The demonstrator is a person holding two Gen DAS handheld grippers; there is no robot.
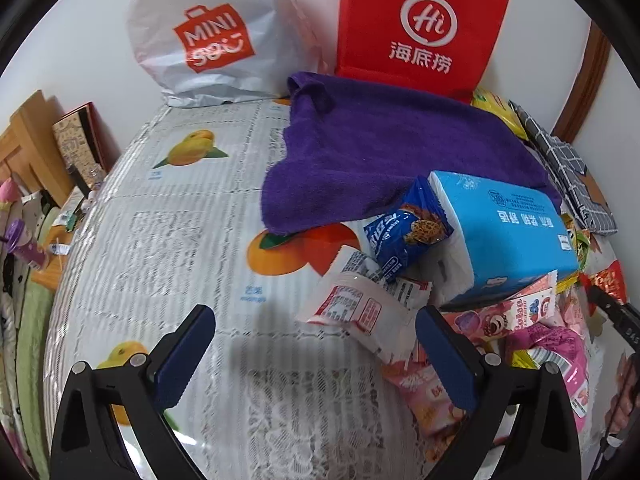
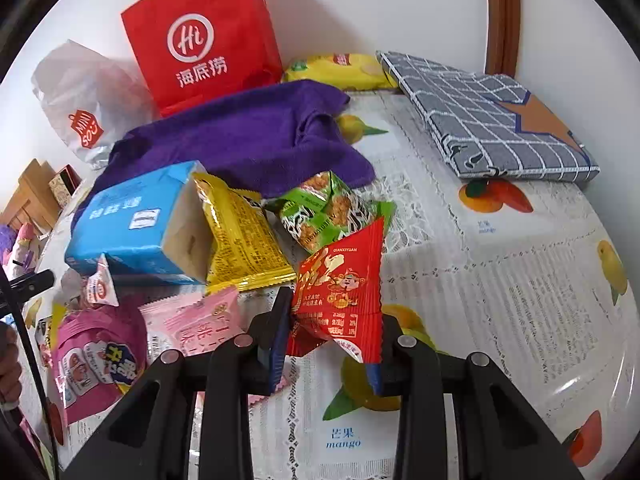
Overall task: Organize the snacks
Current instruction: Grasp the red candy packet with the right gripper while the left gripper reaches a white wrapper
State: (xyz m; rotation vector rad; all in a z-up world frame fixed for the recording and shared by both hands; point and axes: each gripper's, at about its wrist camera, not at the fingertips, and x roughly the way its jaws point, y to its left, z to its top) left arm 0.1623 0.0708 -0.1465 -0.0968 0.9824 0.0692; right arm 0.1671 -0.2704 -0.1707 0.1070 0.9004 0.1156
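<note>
In the right wrist view my right gripper point(image 2: 332, 332) is shut on a red snack packet point(image 2: 340, 288), which stands up between the pads. Behind it lie a yellow packet point(image 2: 240, 236), a green packet point(image 2: 324, 212) and a blue tissue pack point(image 2: 136, 224). Pink packets point(image 2: 192, 320) lie to the left. In the left wrist view my left gripper point(image 1: 316, 344) is open above the tablecloth, its right finger beside a white packet point(image 1: 356, 312). A blue cookie packet point(image 1: 408, 232) leans on the blue tissue pack point(image 1: 508, 232). Pink packets point(image 1: 516, 320) pile at the right.
A purple towel point(image 1: 384, 152) lies behind the snacks. A red paper bag point(image 1: 420, 28) and a white plastic bag point(image 1: 208, 36) stand against the wall. A folded checked cloth point(image 2: 492, 116) and a yellow bag point(image 2: 340, 68) lie at the back right. The fruit-print tablecloth point(image 1: 180, 232) covers the table.
</note>
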